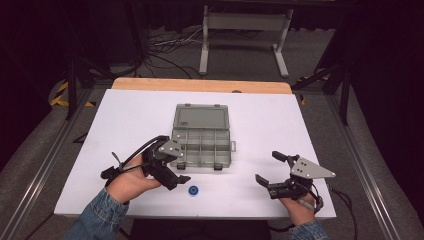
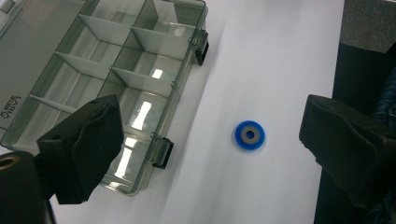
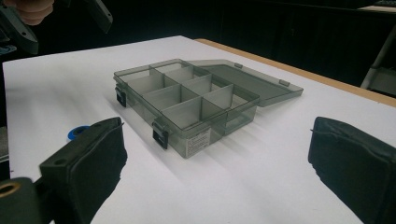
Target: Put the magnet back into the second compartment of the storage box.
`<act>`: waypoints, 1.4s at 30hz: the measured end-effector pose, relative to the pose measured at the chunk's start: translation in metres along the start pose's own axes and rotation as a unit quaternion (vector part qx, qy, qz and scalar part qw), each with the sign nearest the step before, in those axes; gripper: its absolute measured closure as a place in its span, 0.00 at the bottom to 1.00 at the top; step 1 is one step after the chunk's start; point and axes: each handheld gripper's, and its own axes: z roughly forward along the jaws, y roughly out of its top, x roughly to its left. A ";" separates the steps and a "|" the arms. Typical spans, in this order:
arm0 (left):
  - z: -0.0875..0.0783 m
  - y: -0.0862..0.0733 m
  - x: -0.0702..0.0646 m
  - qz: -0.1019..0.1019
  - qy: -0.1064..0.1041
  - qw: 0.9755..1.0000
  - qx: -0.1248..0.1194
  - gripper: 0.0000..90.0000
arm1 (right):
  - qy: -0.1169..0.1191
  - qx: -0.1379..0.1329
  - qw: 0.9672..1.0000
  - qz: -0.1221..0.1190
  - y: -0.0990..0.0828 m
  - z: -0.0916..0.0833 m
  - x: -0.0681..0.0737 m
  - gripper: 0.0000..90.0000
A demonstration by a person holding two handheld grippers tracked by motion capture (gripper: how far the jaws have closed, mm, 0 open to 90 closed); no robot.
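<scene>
We found a white rectangular table top (image 1: 125,130) carrying a smoky translucent plastic compartment box (image 1: 202,145), its hinged lid (image 1: 200,117) thrown fully back and flat on the far side. Every compartment we could see into was bare. The left gripper (image 1: 170,170) stood beside the box's near left corner with its jaws spread wide and nothing between them; the right gripper (image 1: 274,172) hovered well apart at the near right, likewise released and empty. A small blue plastic ring with a grey centre (image 2: 249,135) lay flat on the table just in front of the box, between the left gripper's jaws in its own view. We judged the step in hand to be picking up this ring. To do it well, we would lower the jaws squarely astride the ring, close across its rim, and keep clear of the black latches (image 2: 162,152)
</scene>
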 end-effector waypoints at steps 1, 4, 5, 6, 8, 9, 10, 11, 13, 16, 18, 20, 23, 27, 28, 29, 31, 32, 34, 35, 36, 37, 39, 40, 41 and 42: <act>0.000 0.000 0.000 0.000 -0.002 1.000 0.001 0.08 | 0.002 0.000 1.000 0.000 0.000 0.000 0.000 0.05; 0.002 0.001 0.000 -0.003 -0.006 1.000 0.005 0.09 | 0.003 0.000 1.000 0.000 0.000 0.000 0.000 0.05; 0.002 0.001 0.000 -0.004 -0.013 1.000 0.003 0.09 | 0.003 0.000 1.000 0.000 0.000 0.000 0.000 0.05; 0.003 0.001 0.000 -0.007 -0.017 1.000 0.001 0.09 | 0.003 0.000 1.000 0.000 0.000 0.000 0.000 0.05; 0.003 0.001 0.000 -0.007 -0.020 1.000 0.001 0.10 | 0.004 -0.001 1.000 0.001 0.000 0.000 0.000 0.05; 0.005 0.001 -0.001 -0.006 -0.021 1.000 0.001 0.11 | 0.004 -0.001 1.000 0.002 0.000 0.000 0.000 0.05; 0.005 0.001 -0.001 -0.006 -0.021 1.000 0.001 0.11 | 0.004 -0.001 1.000 0.002 0.000 0.000 0.000 0.05; 0.007 0.001 -0.002 -0.004 -0.015 1.000 0.003 0.11 | 0.004 -0.001 1.000 0.001 0.000 -0.001 0.000 0.05; 0.009 0.001 -0.002 -0.001 -0.013 1.000 0.005 0.14 | 0.004 -0.002 1.000 0.001 0.000 -0.001 0.000 0.05; 0.013 0.001 -0.004 0.003 -0.017 1.000 0.008 0.15 | 0.004 -0.003 1.000 0.003 0.000 -0.001 0.000 0.05; 0.017 0.000 -0.005 0.008 -0.020 1.000 0.014 0.16 | 0.004 -0.003 1.000 0.003 0.000 -0.001 0.000 0.05; 0.023 0.000 -0.006 0.007 -0.027 0.999 0.021 0.16 | 0.005 -0.003 1.000 0.003 0.000 -0.001 0.000 0.05; 0.030 -0.001 -0.007 0.010 -0.035 0.999 0.029 0.16 | 0.005 -0.002 1.000 0.003 0.000 -0.001 0.000 0.05; 0.039 -0.001 -0.009 0.011 -0.044 0.998 0.038 0.16 | 0.005 -0.003 1.000 0.003 0.000 -0.001 -0.001 0.05; 0.041 -0.001 -0.009 0.013 -0.045 0.998 0.041 0.16 | 0.005 -0.001 1.000 0.002 0.000 -0.002 -0.001 0.05; 0.041 -0.001 -0.009 0.013 -0.045 0.998 0.041 0.16 | 0.005 -0.001 1.000 0.002 0.000 -0.002 -0.001 0.05; 0.047 -0.001 -0.011 0.017 -0.048 0.998 0.047 0.16 | 0.005 -0.001 1.000 0.002 0.000 -0.002 -0.001 0.05; 0.049 -0.001 -0.012 0.018 -0.048 0.997 0.050 0.16 | 0.005 -0.001 1.000 0.002 0.000 -0.002 -0.001 0.05; 0.053 -0.002 -0.013 0.021 -0.050 0.997 0.054 0.15 | 0.005 -0.001 1.000 0.002 0.000 -0.002 -0.001 0.05; 0.054 -0.002 -0.013 0.021 -0.051 0.997 0.056 0.15 | 0.006 0.000 1.000 0.002 0.000 -0.002 -0.001 0.05; 0.056 -0.002 -0.013 0.019 -0.052 0.997 0.058 0.15 | 0.006 -0.001 1.000 0.002 0.000 -0.002 -0.001 0.05; 0.058 -0.003 -0.013 0.019 -0.054 0.997 0.060 0.15 | 0.006 -0.001 1.000 0.003 0.000 -0.002 -0.001 0.05; 0.061 -0.003 -0.013 0.020 -0.058 0.996 0.064 0.15 | 0.006 0.000 1.000 0.002 0.000 -0.002 -0.001 0.05; 0.061 -0.003 -0.013 0.020 -0.058 0.996 0.064 0.15 | 0.006 0.000 1.000 0.002 0.000 -0.002 -0.001 0.05; 0.063 -0.004 -0.014 0.018 -0.060 0.996 0.067 0.15 | 0.006 0.000 1.000 0.002 0.000 -0.002 -0.001 0.05; 0.064 -0.004 -0.014 0.018 -0.061 0.996 0.070 0.15 | 0.006 0.000 1.000 0.002 0.000 -0.002 -0.001 0.05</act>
